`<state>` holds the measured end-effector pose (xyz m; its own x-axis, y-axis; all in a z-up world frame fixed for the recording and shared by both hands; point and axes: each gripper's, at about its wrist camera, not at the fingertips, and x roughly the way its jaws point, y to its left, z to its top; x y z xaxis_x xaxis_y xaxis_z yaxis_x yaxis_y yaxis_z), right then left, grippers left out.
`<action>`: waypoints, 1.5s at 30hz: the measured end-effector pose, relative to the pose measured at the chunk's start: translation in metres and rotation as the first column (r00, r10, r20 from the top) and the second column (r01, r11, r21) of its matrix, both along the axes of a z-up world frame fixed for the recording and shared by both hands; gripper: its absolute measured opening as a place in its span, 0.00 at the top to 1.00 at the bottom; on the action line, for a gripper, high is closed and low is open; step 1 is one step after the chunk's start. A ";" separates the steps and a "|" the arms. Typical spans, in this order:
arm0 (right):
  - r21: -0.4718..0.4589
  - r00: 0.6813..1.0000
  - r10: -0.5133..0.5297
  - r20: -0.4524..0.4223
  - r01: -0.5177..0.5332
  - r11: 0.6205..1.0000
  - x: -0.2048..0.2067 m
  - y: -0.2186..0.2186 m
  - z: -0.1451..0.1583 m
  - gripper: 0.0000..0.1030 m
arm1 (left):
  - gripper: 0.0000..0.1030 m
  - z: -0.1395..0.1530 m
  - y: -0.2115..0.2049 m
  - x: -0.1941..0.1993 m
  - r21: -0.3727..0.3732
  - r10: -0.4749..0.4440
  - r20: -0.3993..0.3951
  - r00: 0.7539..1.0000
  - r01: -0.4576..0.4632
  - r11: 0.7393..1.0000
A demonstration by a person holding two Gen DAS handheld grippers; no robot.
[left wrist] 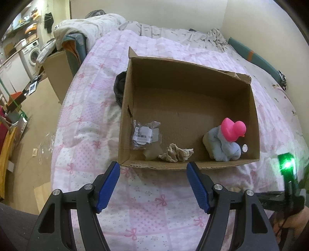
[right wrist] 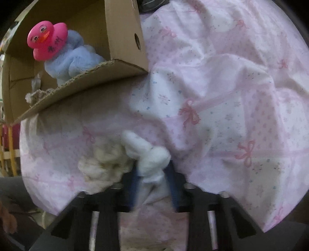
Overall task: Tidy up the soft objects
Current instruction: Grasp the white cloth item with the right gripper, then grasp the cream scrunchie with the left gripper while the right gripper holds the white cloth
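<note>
An open cardboard box lies on the pink-bowed bed cover. Inside it sit a pink rubber duck on a light blue fluffy cloth, a crumpled beige cloth and a clear labelled plastic bag. My left gripper hangs open just in front of the box's near wall, nothing between its blue pads. My right gripper points down at the bed beside the box corner, its pads pinching a white fluffy piece. A cream fluffy piece lies just left of it.
A dark garment lies against the box's far left side. Bedding is piled at the head of the bed. The floor left of the bed holds another cardboard box and clutter. A wall runs along the bed's right side.
</note>
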<state>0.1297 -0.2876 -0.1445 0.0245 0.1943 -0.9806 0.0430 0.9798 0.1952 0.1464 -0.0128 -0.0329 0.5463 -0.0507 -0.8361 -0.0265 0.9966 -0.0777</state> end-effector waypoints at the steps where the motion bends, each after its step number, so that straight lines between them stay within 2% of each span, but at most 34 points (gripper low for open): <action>1: 0.010 1.000 -0.006 0.005 0.005 1.000 -0.002 -0.002 0.002 0.75 | 0.33 -0.001 -0.001 0.000 0.004 -0.004 -0.002 1.000 0.004 1.000; 6: 0.015 0.995 -0.073 0.070 0.072 0.997 -0.008 -0.022 0.018 0.77 | 0.33 -0.012 -0.010 -0.002 0.037 -0.031 -0.029 0.999 0.032 0.999; 10: 0.097 0.977 -0.138 0.164 0.123 0.988 -0.015 -0.040 0.044 0.77 | 0.33 -0.020 -0.022 -0.004 0.040 -0.059 -0.061 0.996 0.061 0.997; 13: 0.104 0.962 -0.171 0.212 0.152 0.983 -0.020 -0.049 0.057 0.76 | 0.33 -0.027 -0.040 -0.006 0.024 -0.090 -0.094 0.991 0.092 0.995; 19: 0.198 0.943 -0.235 0.234 0.190 0.962 -0.016 -0.065 0.068 0.76 | 0.33 -0.055 -0.080 -0.010 -0.062 -0.156 -0.215 0.964 0.146 0.987; 23: 0.176 0.942 -0.249 0.224 0.212 0.961 -0.014 -0.063 0.068 0.76 | 0.33 -0.083 -0.118 -0.008 -0.095 -0.212 -0.322 0.923 0.192 0.977; 27: 0.198 0.938 -0.285 0.196 0.247 0.948 -0.009 -0.070 0.061 0.76 | 0.33 -0.093 -0.148 -0.004 -0.099 -0.258 -0.345 0.902 0.238 0.966; 31: 0.207 0.941 -0.277 0.194 0.236 0.949 -0.008 -0.067 0.060 0.76 | 0.33 -0.096 -0.164 0.004 -0.126 -0.263 -0.356 0.897 0.233 0.964; 35: 0.218 0.940 -0.284 0.191 0.241 0.946 -0.008 -0.068 0.058 0.76 | 0.34 -0.108 -0.176 0.012 -0.124 -0.265 -0.402 0.876 0.235 0.964; 37: 0.228 0.937 -0.294 0.188 0.249 0.941 -0.008 -0.071 0.058 0.76 | 0.44 -0.114 -0.183 0.013 -0.098 -0.276 -0.414 0.868 0.259 0.961; 38: 0.231 0.937 -0.296 0.188 0.251 0.940 -0.008 -0.071 0.058 0.76 | 0.59 -0.116 -0.186 0.012 -0.074 -0.276 -0.414 0.867 0.270 0.960; 39: 0.233 0.937 -0.296 0.187 0.251 0.940 -0.008 -0.071 0.058 0.76 | 0.66 -0.116 -0.189 0.012 -0.052 -0.279 -0.415 0.866 0.284 0.958; 43: 0.232 0.939 -0.288 0.189 0.242 0.942 -0.008 -0.070 0.059 0.76 | 0.76 -0.116 -0.190 0.009 -0.028 -0.288 -0.410 0.865 0.304 0.952; 45: 0.228 0.942 -0.277 0.190 0.232 0.946 -0.008 -0.068 0.059 0.76 | 0.84 -0.113 -0.186 0.008 -0.007 -0.276 -0.403 0.873 0.298 0.954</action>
